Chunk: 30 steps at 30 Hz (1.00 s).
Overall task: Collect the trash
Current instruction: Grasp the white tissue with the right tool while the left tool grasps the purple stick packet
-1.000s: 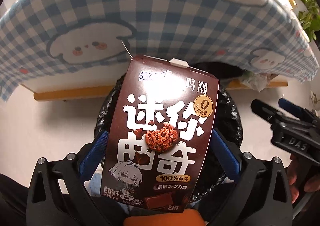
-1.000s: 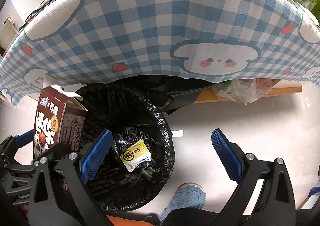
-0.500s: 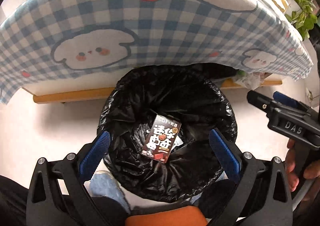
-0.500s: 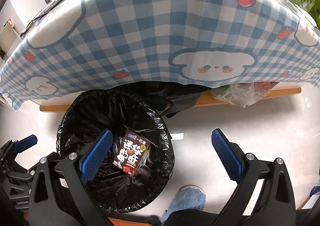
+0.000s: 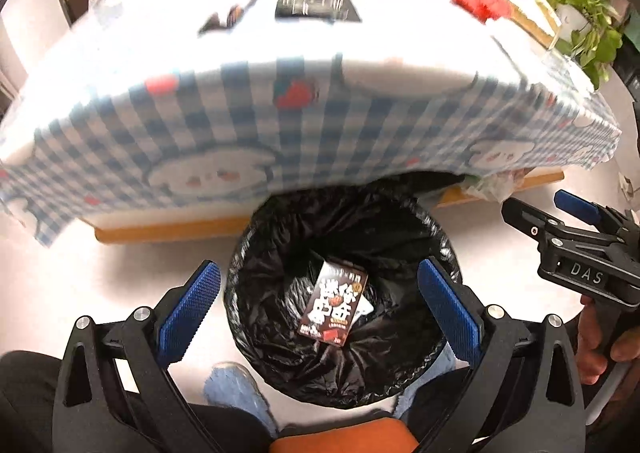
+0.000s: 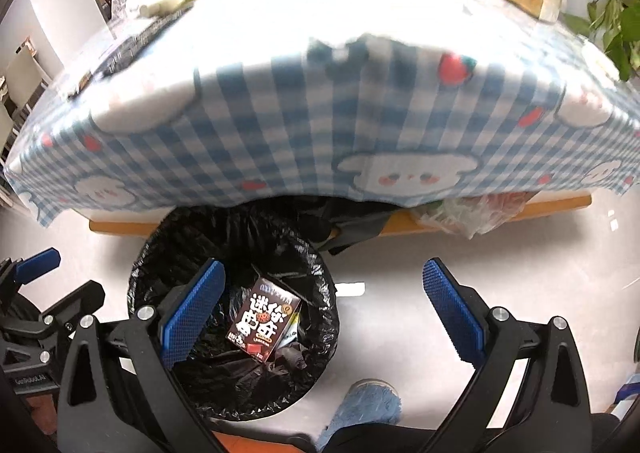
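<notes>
While both grippers hang above the floor with nothing between their pads, the box (image 5: 335, 303) lies inside the bin (image 5: 344, 293), on the crumpled black liner at the bottom. In the left wrist view its printed face looks up, and its long axis runs from about 12 o'clock to 6 o'clock with a small lean toward 1 o'clock; the top end of the print points to the table (image 5: 280, 125). In the right wrist view the box (image 6: 264, 325) shows the same face, tilted a bit more toward 1 o'clock. The left gripper (image 5: 318, 309) has its jaws spread wide, directly over the bin. The right gripper (image 6: 324, 309) is also spread wide; its left pad (image 6: 192, 313) is over the bin (image 6: 232, 317), its other pad over bare floor. A blue slipper (image 6: 368, 405) is at 6 o'clock, just beside the bin.
</notes>
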{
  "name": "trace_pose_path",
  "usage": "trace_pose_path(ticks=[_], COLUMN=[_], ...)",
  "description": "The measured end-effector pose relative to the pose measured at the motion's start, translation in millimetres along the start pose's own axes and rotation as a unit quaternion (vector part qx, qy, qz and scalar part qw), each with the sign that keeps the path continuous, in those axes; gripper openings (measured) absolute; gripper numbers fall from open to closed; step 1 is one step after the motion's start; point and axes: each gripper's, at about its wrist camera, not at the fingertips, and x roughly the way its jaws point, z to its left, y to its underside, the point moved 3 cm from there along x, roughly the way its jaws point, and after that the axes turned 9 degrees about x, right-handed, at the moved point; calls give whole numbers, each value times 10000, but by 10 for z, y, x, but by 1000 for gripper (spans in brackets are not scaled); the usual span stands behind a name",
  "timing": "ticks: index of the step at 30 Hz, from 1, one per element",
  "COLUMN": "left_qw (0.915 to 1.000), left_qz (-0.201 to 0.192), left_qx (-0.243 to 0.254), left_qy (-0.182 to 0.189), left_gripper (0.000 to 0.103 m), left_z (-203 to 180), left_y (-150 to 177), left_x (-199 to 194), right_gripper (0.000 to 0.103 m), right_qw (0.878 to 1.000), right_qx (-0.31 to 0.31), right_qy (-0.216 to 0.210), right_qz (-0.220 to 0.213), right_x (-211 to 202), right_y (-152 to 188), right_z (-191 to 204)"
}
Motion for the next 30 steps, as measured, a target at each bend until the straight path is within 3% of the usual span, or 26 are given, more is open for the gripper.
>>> trace_pose_path(ticks=[16,30], left_qw=[9980,9977], left_qz=[-500,-313], left_qx=[-160,-281], left_qy=[-343,-526], left_gripper=[97,96], left_z=[286,647], left_y=[-579,-1097], left_x=[-614,-445], right_gripper=[95,95], right_qw=[9966,9968], right_qx=[69,225], right_qy=[127,259], right_qz=[-811,-718], right_x=[-894,-753], right_y=[-625,-1173], right_z=[-66,-43])
